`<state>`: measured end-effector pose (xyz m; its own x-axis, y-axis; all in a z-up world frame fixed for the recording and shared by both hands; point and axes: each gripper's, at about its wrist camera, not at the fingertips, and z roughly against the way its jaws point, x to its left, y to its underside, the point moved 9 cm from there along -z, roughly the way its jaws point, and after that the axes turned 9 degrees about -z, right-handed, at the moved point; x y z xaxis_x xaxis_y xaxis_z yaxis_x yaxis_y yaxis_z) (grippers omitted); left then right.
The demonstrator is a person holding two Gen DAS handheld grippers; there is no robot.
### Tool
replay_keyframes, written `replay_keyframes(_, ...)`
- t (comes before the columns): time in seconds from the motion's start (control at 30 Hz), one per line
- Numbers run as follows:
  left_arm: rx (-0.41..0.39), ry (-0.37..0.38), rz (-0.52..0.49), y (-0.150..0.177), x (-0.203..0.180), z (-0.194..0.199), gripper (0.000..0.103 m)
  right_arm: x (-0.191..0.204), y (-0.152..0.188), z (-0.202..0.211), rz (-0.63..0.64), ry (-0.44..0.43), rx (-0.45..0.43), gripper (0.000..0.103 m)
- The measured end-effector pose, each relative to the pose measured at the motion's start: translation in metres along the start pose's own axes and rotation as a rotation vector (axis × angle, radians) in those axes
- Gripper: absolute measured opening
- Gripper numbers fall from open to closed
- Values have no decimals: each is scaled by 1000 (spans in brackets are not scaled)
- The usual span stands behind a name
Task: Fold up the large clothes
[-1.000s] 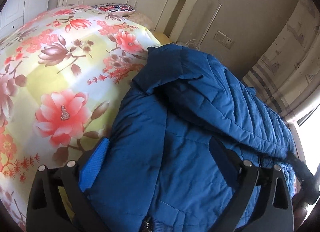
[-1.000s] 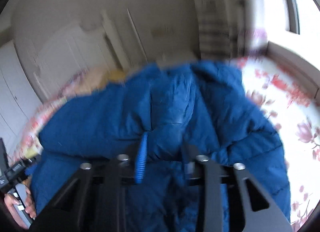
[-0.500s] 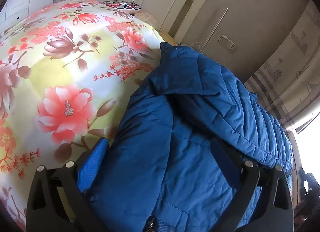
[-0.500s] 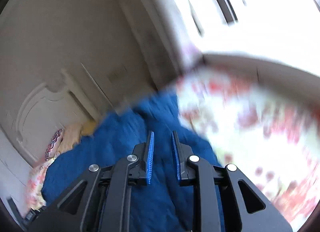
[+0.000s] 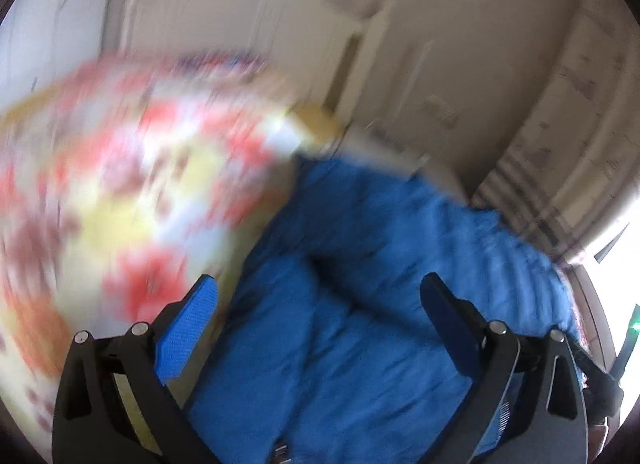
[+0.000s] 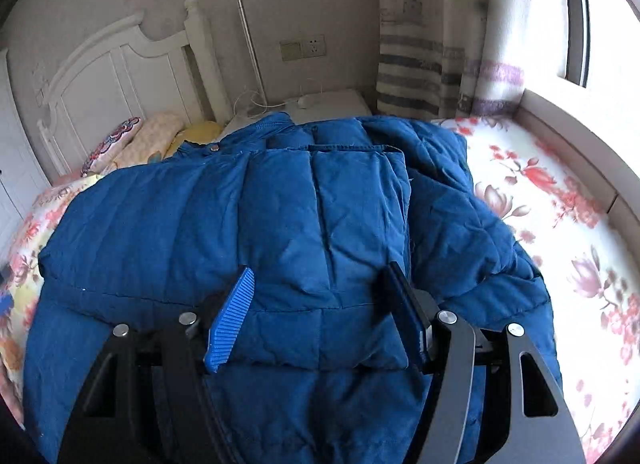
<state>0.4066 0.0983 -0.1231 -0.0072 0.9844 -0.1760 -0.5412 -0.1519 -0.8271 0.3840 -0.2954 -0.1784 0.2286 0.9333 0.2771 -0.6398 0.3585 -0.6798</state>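
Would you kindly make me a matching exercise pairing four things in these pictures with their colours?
Things:
1. jacket
2. headboard
3. bedspread
4. curtain

Colours:
a. white with grey and purple stripes
b. plain white
c. blue
d. pale with red flowers

Pairs: 1-c, 2-b, 3-d, 4-a

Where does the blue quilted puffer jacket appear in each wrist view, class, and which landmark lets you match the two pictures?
Left wrist view: the blue quilted puffer jacket fills the lower middle and right, blurred, floral bedspread on its left.
Right wrist view: the jacket fills the centre and left, the bedspread on its right.
Shared landmark: the white headboard post, also visible, blurred, in the left wrist view.
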Motion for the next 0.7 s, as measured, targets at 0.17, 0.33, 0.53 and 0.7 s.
replay_keyframes(0.17, 5, 42, -163, -50, -62, -27, 101, 3, 0, -1, 6, 5, 1, 64)
replay_keyframes(0.33, 290, -41, -233, 0, -64, -122, 101, 3, 2, -2, 4, -1, 5, 64)
replay_keyframes(0.53, 192, -118, -354, -1, -79, -100, 100, 2, 2, -2, -2, -11, 8, 66)
replay_keyframes(0.7, 84, -61, -568, -4, -143, -79, 101, 1, 2, -3, -2, -10, 8, 67)
